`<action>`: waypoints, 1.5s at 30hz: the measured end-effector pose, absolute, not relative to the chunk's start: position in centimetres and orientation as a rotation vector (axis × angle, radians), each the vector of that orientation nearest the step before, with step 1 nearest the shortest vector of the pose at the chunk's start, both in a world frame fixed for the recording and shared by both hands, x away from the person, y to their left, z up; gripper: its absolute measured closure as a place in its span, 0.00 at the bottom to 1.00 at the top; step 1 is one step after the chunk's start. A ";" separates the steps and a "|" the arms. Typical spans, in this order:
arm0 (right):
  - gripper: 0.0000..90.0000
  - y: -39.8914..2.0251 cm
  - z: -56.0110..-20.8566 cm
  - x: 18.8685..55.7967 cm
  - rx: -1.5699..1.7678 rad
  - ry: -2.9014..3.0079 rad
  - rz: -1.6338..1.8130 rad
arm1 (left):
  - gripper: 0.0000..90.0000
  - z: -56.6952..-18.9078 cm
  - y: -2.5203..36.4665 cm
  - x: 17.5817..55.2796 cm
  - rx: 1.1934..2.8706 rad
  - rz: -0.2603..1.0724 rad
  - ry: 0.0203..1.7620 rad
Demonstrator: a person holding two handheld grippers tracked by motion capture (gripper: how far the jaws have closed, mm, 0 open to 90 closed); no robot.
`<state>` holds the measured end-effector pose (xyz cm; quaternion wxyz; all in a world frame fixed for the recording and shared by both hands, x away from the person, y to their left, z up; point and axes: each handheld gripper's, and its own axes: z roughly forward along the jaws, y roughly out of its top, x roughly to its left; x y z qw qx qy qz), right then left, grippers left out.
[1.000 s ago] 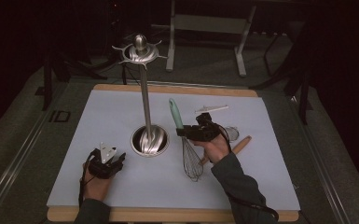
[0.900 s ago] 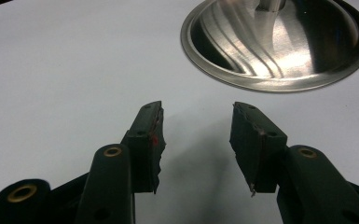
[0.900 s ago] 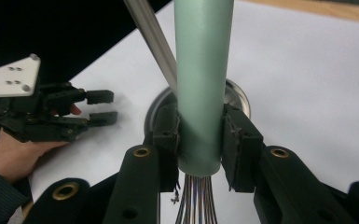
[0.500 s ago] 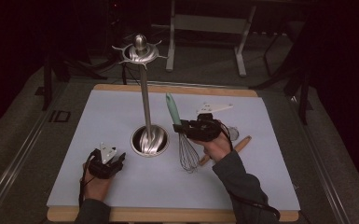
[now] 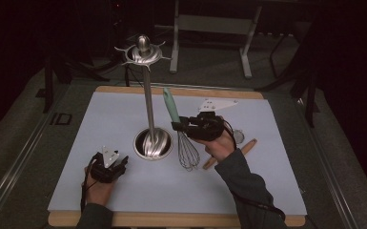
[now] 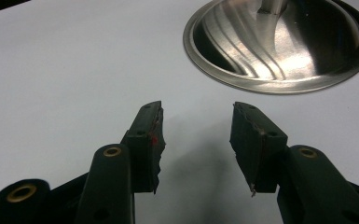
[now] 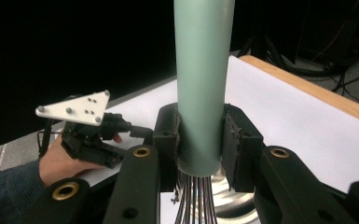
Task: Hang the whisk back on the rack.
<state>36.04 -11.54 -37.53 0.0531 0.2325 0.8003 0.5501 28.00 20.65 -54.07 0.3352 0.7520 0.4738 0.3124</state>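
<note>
Pale matting point(image 5: 124, 124) covers the table. Just right of the steel stand point(image 5: 148, 114), the right gripper point(image 5: 183, 126) clamps the whisk point(image 5: 181, 131) low on its smooth mint handle: light, stiff, likely slippery; wire loops deform. Left gripper point(image 6: 196, 140) rests unclenched.

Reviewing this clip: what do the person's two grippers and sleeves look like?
Both grippers, left and right, are black, each topped by a grey three-cornered plate with small holes. The left fingers are flat black pads on arms with brass-ringed pivots. A black cable trails from each. The sleeves are dark grey.
</note>
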 end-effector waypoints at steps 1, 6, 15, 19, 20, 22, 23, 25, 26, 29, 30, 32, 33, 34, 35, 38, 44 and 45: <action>0.78 -11.5 -37.4 36.0 0.702 2.431 1.676 | 0.60 -54.1 20.6 28.0 1.963 0.815 1.237; 0.78 -11.2 -36.1 35.7 0.659 2.414 1.700 | 0.60 -54.1 20.6 28.0 1.965 0.816 1.237; 0.78 -10.4 -34.3 35.1 0.582 2.395 1.725 | 0.60 -54.1 20.6 28.0 1.964 0.817 1.236; 0.78 -10.2 -33.6 34.8 0.558 2.385 1.739 | 0.60 -54.1 20.6 28.0 1.964 0.817 1.236; 0.78 -10.2 -33.4 34.7 0.550 2.383 1.744 | 0.60 -54.1 20.6 28.0 1.964 0.817 1.236; 0.78 -10.1 -33.0 34.5 0.528 2.377 1.754 | 0.60 -54.1 20.6 28.0 1.964 0.817 1.237; 0.78 -10.0 -32.9 34.5 0.523 2.376 1.752 | 0.60 -54.1 20.6 28.0 1.965 0.817 1.236; 0.78 -9.9 -32.6 34.4 0.510 2.372 1.749 | 0.60 -54.1 20.6 28.0 1.965 0.817 1.235; 0.78 -9.9 -32.5 34.3 0.507 2.371 1.755 | 0.60 -54.1 20.6 28.0 1.965 0.817 1.235; 0.78 -9.8 -32.2 34.3 0.492 2.365 1.772 | 0.60 -54.1 20.6 28.0 1.966 0.817 1.234; 0.78 -9.7 -32.0 34.2 0.483 2.361 1.781 | 0.60 -54.1 20.6 28.0 1.965 0.817 1.234; 0.78 -9.6 -31.8 34.1 0.471 2.360 1.783 | 0.60 -54.1 20.6 28.0 1.965 0.817 1.234; 0.78 -9.6 -31.7 34.0 0.466 2.362 1.784 | 0.60 -54.1 20.6 28.0 1.965 0.817 1.234; 0.78 -9.5 -31.6 33.9 0.456 2.360 1.790 | 0.60 -54.1 20.6 28.0 1.966 0.818 1.234; 0.78 -9.5 -31.5 33.9 0.452 2.360 1.795 | 0.60 -54.1 20.6 28.0 1.966 0.818 1.234; 0.78 -9.2 -31.3 33.9 0.437 2.359 1.806 | 0.60 -54.1 20.6 28.0 1.966 0.820 1.234; 0.78 -8.6 -30.9 34.2 0.426 2.370 1.820 | 0.60 -54.1 20.6 28.0 1.964 0.820 1.235; 0.78 -8.6 -30.9 34.3 0.424 2.369 1.833 | 0.60 -54.1 20.6 28.0 1.966 0.821 1.234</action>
